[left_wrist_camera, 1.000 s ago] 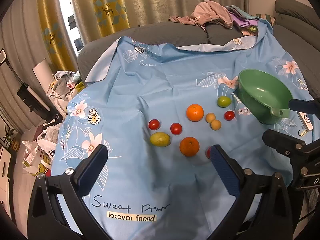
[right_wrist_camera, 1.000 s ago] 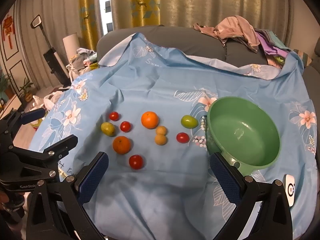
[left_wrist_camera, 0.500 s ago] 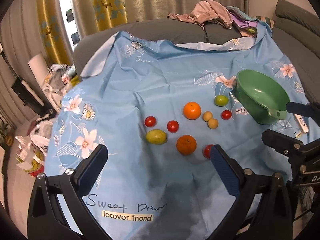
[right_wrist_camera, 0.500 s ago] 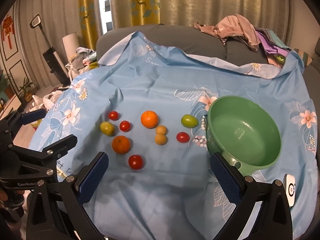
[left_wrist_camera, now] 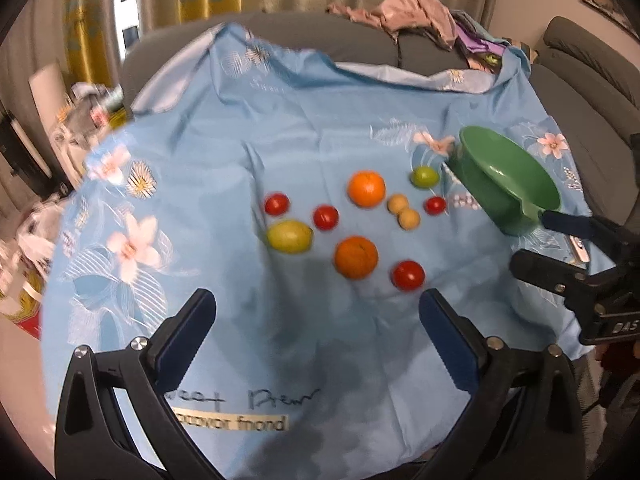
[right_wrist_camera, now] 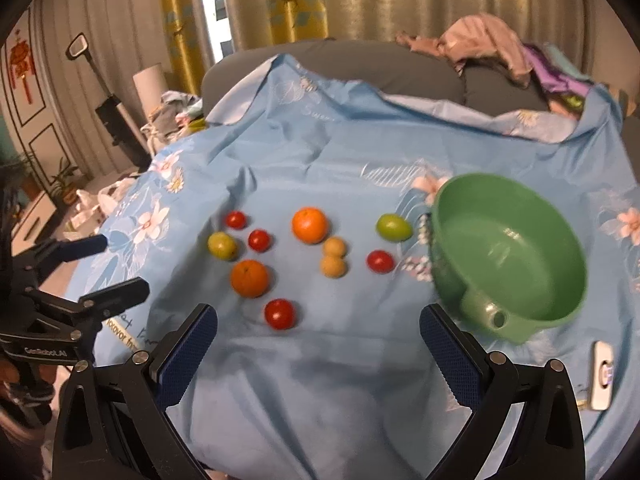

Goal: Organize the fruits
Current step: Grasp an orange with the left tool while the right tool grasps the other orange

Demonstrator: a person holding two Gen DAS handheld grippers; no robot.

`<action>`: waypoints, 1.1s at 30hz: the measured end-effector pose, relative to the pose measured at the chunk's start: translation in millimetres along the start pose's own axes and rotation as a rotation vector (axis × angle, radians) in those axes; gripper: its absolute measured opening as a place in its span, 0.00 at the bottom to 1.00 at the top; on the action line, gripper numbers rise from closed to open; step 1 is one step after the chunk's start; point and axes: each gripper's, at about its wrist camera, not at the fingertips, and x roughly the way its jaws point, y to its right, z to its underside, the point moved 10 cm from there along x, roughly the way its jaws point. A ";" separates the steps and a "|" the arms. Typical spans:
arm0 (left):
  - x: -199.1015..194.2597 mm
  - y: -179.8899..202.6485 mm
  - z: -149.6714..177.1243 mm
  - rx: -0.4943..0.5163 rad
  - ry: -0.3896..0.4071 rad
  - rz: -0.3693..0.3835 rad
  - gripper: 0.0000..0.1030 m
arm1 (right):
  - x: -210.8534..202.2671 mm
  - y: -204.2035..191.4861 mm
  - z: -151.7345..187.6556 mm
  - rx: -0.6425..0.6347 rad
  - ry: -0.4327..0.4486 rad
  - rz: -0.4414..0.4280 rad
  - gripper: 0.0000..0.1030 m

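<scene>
With both sets of fingers spread wide and empty above the blue cloth (right_wrist_camera: 320, 152), I judge the nearest red tomato (right_wrist_camera: 280, 313) the first pick: straddle it with my right gripper (right_wrist_camera: 318, 340), squeeze lightly, then carry it to the empty green bowl (right_wrist_camera: 560, 316).

Fruits scattered on the flowered blue cloth (right_wrist_camera: 320, 160).
I see the empty green plastic bowl (right_wrist_camera: 508, 256) right of them, a small white device (right_wrist_camera: 602, 374) nearer me.

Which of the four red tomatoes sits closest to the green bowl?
The red tomato just left of the green bowl, below the green fruit; the other three lie farther left.
</scene>
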 end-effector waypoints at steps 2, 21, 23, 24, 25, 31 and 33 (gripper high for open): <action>10.2 3.6 2.3 -0.010 -0.023 0.025 0.96 | 10.0 -0.6 4.2 0.016 -0.020 -0.027 0.95; 115.1 25.0 0.7 0.050 -0.190 0.047 0.50 | 78.6 15.8 -26.9 0.089 -0.047 -0.146 0.80; 116.9 23.2 1.2 0.045 -0.187 0.054 0.43 | 87.8 15.0 -34.2 0.074 -0.052 -0.139 0.79; 116.7 22.7 1.6 0.041 -0.187 0.068 0.41 | 91.8 14.3 -37.4 0.066 -0.053 -0.141 0.77; 116.8 22.6 0.5 0.041 -0.186 0.070 0.41 | 98.8 12.3 -41.1 0.052 -0.060 -0.141 0.75; 107.0 15.0 -5.0 0.008 -0.158 0.095 0.40 | 133.9 2.9 -52.3 -0.013 -0.111 -0.128 0.67; 97.4 7.2 -8.6 -0.004 -0.136 0.089 0.40 | 145.2 -1.0 -56.5 -0.037 -0.125 -0.122 0.67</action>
